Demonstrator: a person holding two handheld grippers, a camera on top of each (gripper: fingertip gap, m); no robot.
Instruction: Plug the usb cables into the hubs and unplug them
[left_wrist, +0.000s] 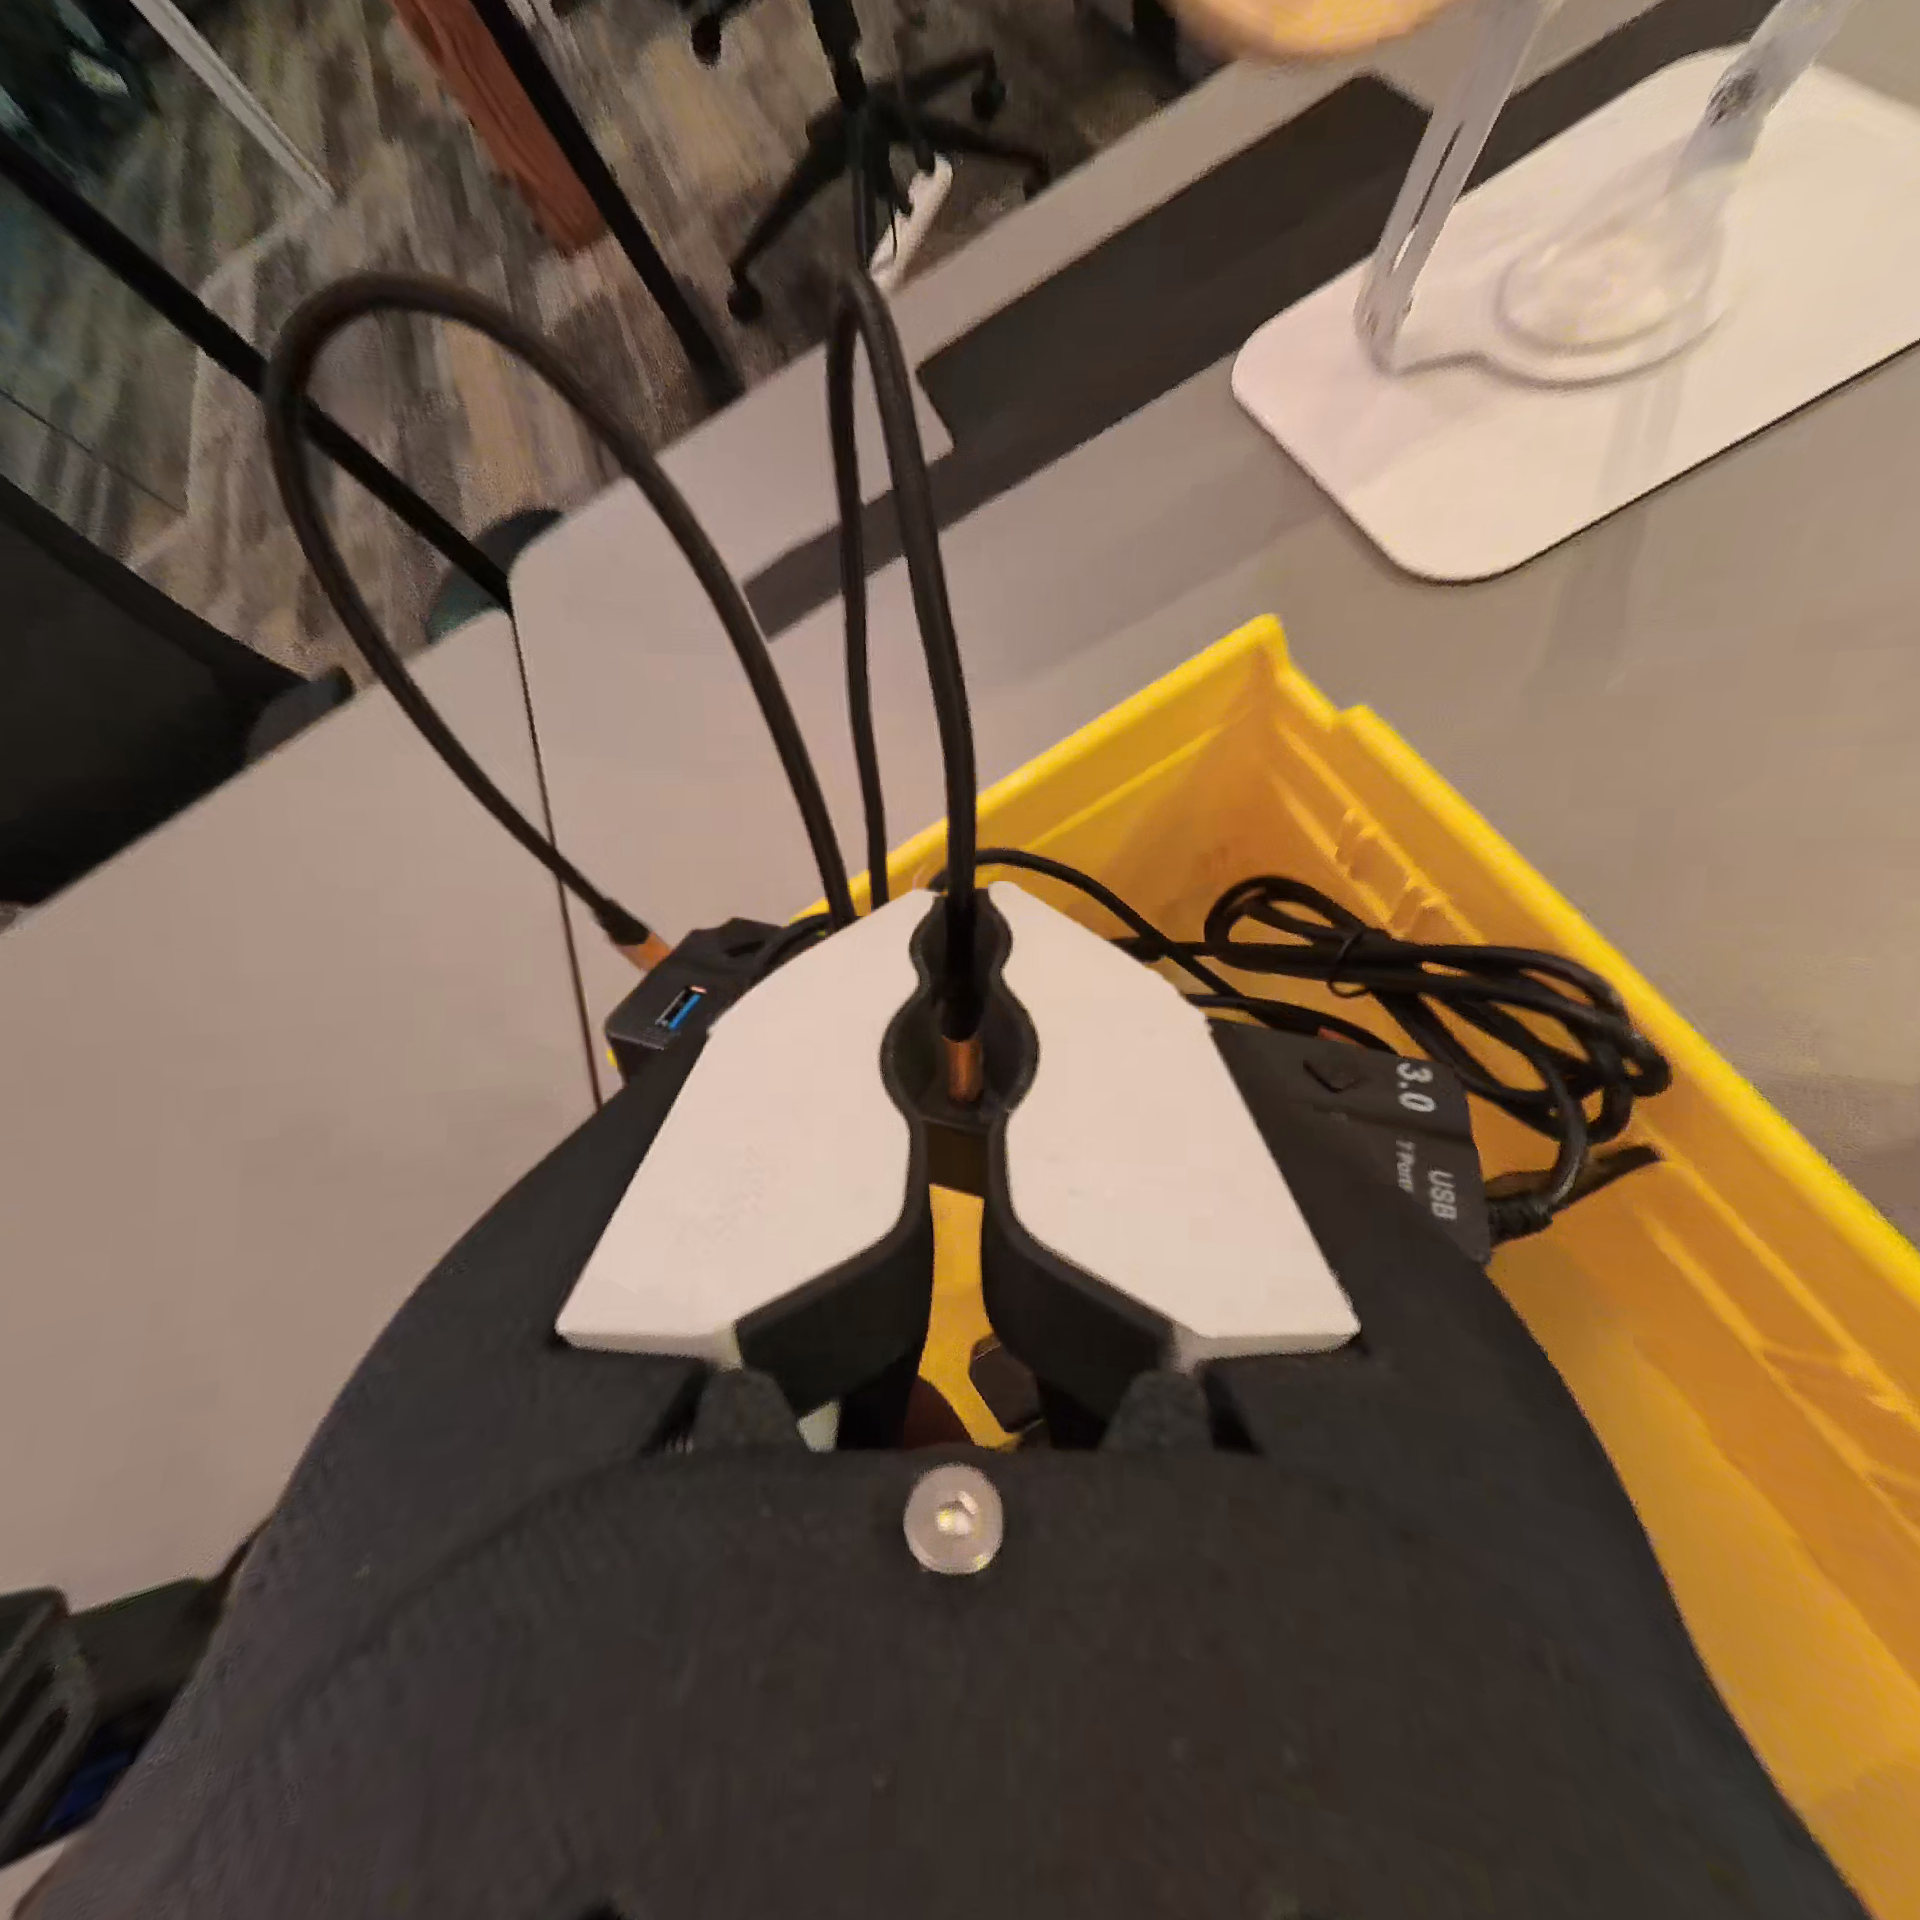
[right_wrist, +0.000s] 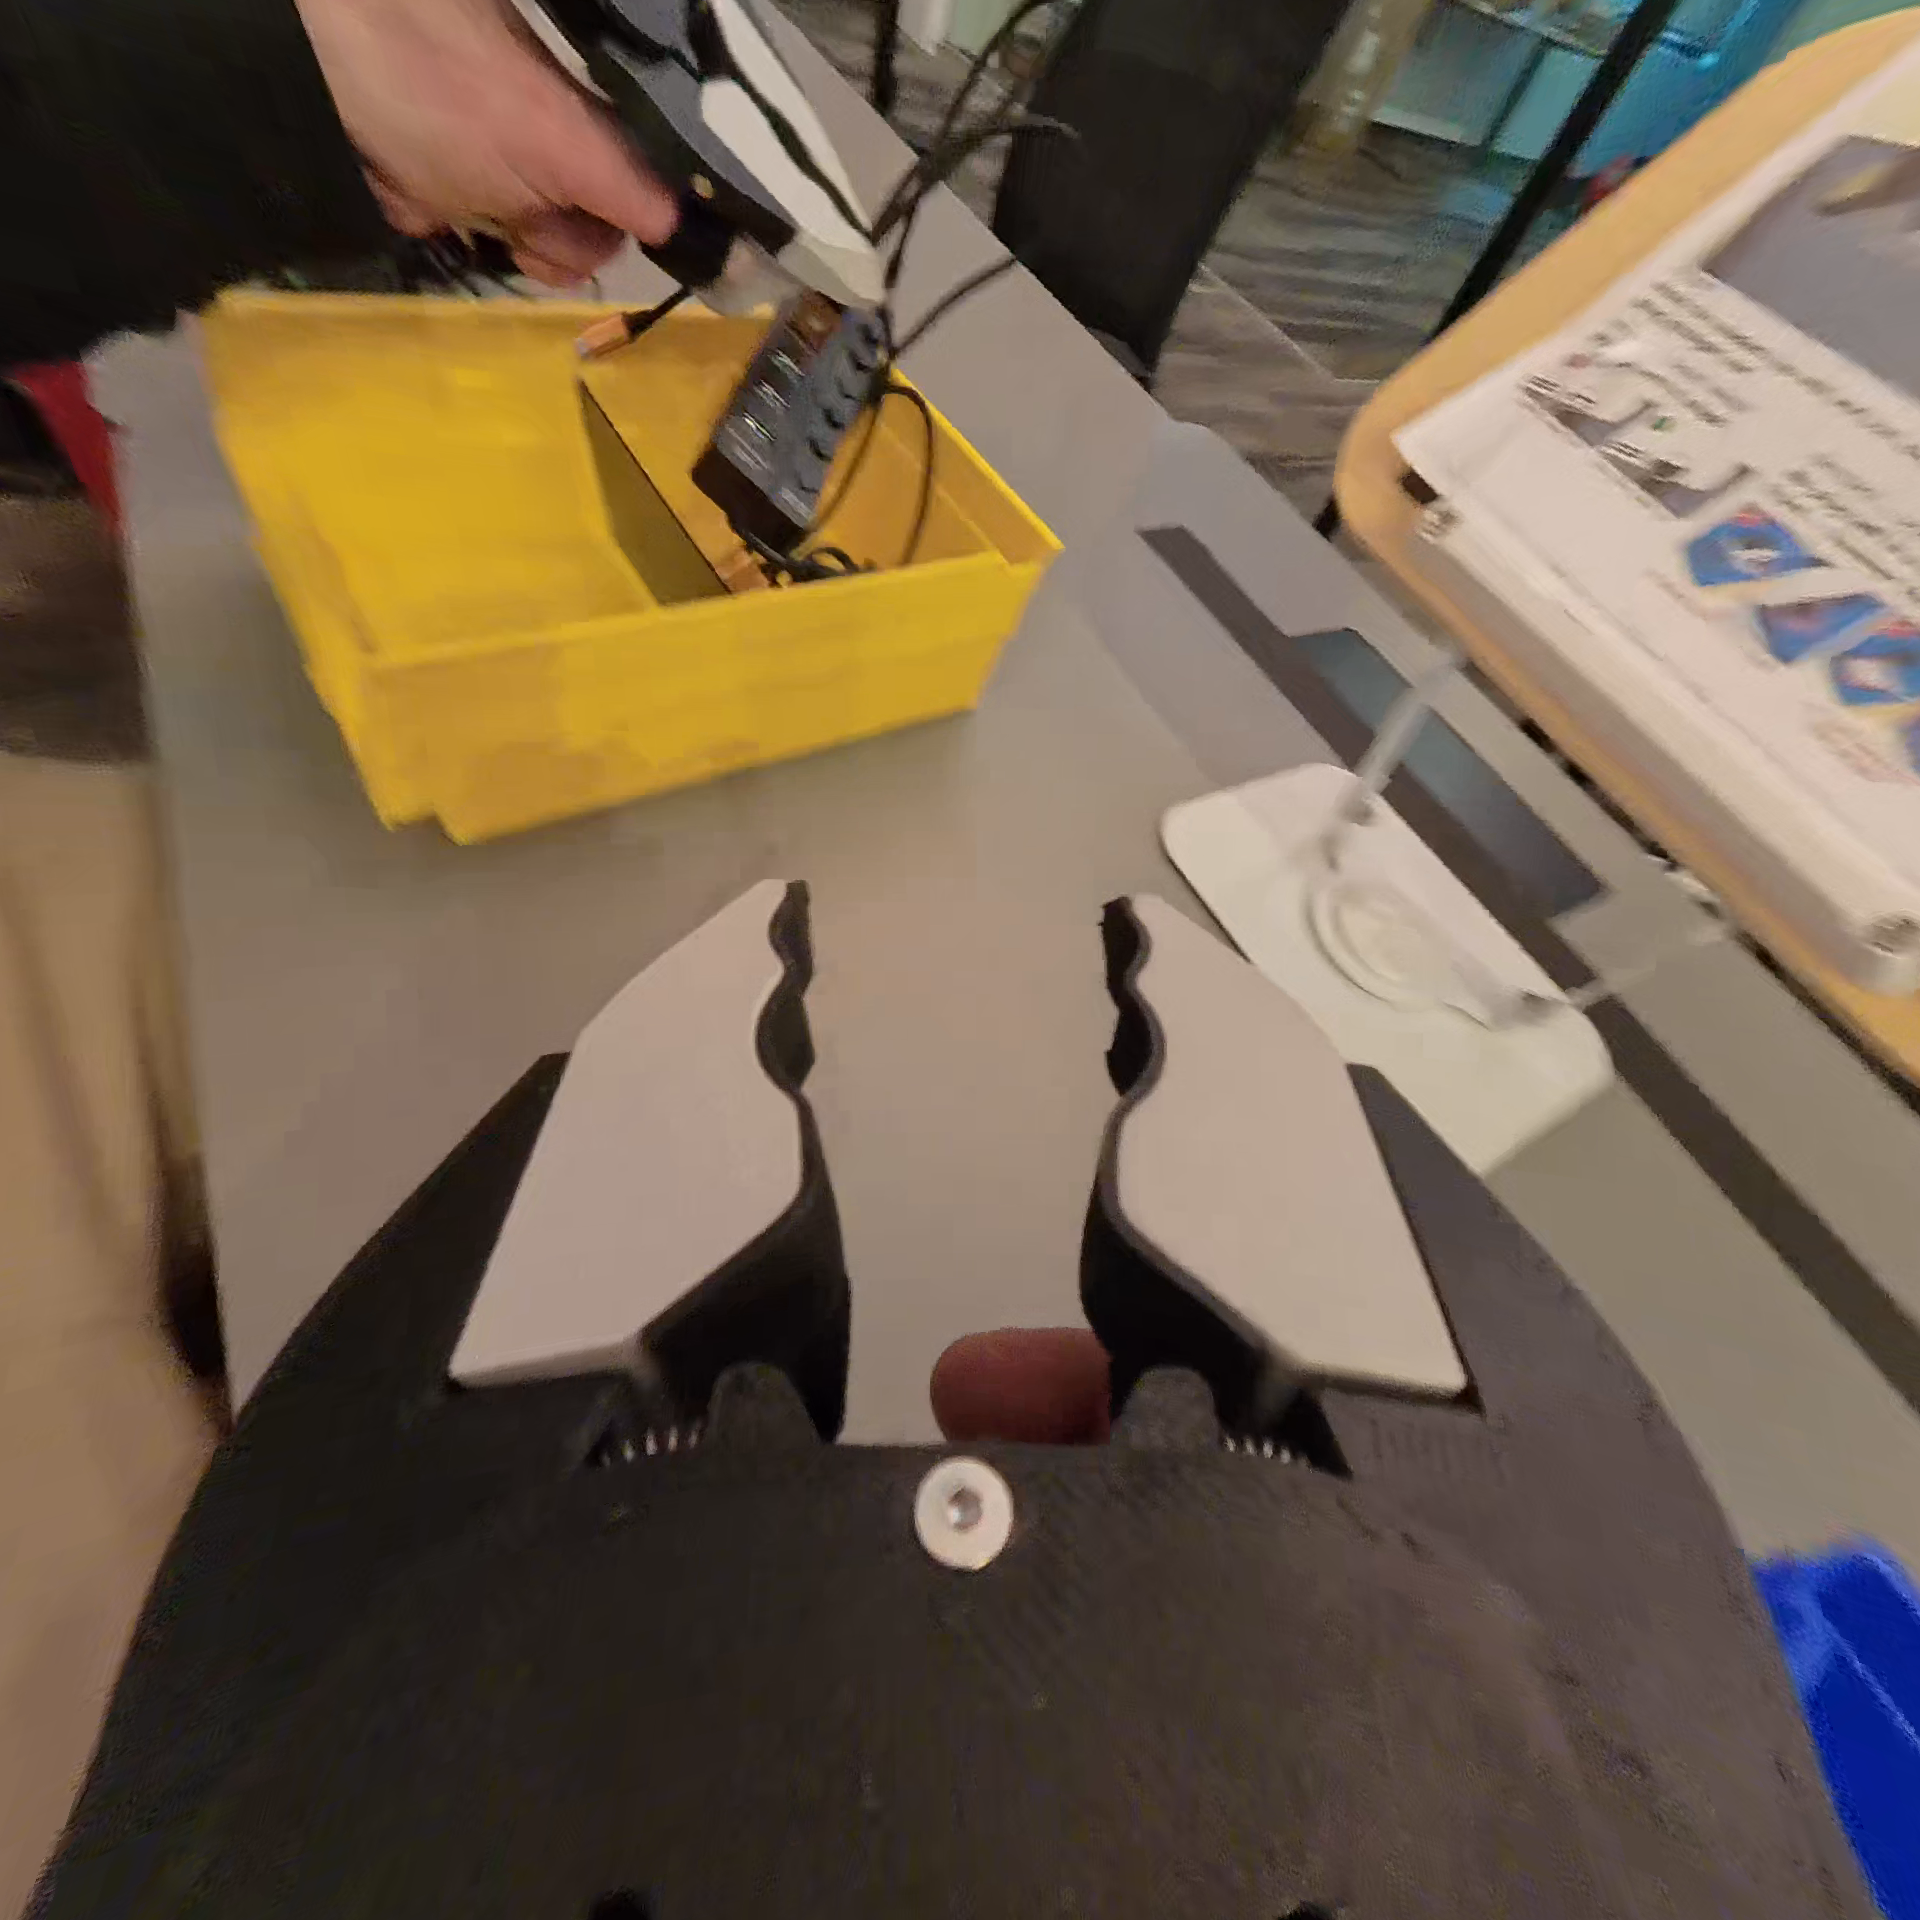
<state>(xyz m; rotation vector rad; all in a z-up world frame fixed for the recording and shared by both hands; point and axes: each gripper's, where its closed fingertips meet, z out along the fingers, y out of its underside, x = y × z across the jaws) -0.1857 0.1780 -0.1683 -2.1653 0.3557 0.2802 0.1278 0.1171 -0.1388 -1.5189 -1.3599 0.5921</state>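
My left gripper (left_wrist: 961, 997) is clamped on a black USB cable (left_wrist: 961, 810), the seven-port hub (right_wrist: 795, 421) dangling over the yellow bin's (right_wrist: 665, 707) far compartment. Right gripper (right_wrist: 956, 977) gapes empty above the table (right_wrist: 987, 769); I'd bring it across to pin the hub before pulling.

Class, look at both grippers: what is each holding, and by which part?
The left gripper is shut on a black cable, gripping it just behind its copper-coloured plug. The right gripper is open and holds nothing.
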